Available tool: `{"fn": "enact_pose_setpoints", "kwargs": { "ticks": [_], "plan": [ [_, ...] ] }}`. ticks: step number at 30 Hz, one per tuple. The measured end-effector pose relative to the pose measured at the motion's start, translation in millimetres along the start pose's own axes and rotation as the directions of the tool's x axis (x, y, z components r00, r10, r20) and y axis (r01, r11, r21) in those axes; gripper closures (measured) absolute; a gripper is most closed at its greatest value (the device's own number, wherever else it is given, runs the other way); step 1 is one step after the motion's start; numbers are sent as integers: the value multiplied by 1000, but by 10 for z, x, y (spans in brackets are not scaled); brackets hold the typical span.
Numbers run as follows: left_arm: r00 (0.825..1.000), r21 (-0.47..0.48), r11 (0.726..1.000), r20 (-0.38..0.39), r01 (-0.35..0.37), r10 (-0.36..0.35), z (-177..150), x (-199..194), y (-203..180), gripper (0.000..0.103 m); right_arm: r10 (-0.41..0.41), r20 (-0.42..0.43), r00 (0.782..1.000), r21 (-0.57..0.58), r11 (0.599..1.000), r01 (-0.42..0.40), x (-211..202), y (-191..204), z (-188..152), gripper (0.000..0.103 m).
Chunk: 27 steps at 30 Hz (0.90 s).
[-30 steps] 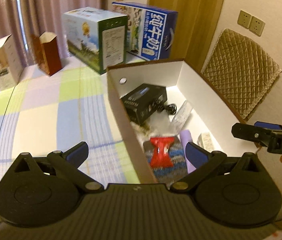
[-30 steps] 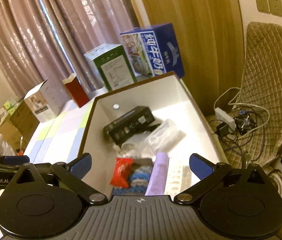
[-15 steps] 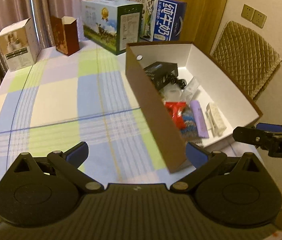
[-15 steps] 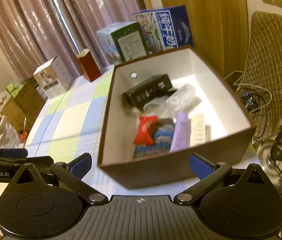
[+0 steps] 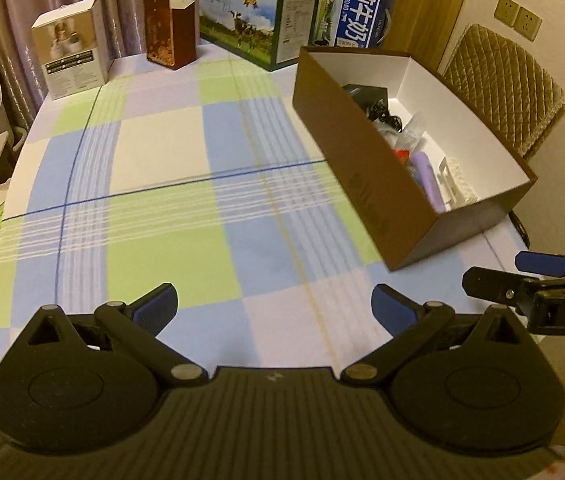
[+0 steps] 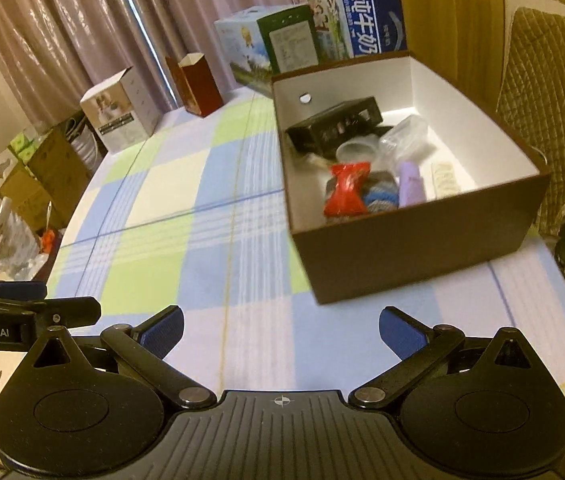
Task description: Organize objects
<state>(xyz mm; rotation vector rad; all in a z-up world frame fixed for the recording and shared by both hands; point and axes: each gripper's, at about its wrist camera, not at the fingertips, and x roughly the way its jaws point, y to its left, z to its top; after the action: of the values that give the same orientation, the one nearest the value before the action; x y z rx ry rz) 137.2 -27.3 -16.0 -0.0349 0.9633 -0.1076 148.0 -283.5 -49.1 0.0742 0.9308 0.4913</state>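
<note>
Your left gripper [image 5: 273, 307] and right gripper [image 6: 280, 328] hang over the tabletop [image 5: 170, 208], jaws apart, near the box [image 6: 414, 240].

We see a brown box [image 6: 414, 256] with a white inside standing open on the checked surface [image 6: 170, 208], near its right edge. Inside lie a black case [image 6: 334, 128] at the far end, clear plastic bags [image 6: 402, 140], a red packet [image 6: 346, 188] on a blue knit cloth [image 6: 380, 196], a lilac tube [image 6: 410, 184] and a white strip [image 6: 444, 178].
</note>
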Motion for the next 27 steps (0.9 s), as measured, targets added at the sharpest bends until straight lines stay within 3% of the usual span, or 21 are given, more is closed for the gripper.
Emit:
{"fn": "enact_pose_setpoints", "kwargs": {
  "ticks": [15, 27],
  "plan": [
    [999, 7, 1000, -33, 1, -1, -352, -179, 466, 1, -24, -27, 999, -5, 1000, 24, 3, 444, -306, 2],
    [1000, 0, 1000, -22, -14, 14, -489, -303, 629, 1, -26, -34, 999, -24, 999, 25, -13, 626, -408, 2]
  ]
}}
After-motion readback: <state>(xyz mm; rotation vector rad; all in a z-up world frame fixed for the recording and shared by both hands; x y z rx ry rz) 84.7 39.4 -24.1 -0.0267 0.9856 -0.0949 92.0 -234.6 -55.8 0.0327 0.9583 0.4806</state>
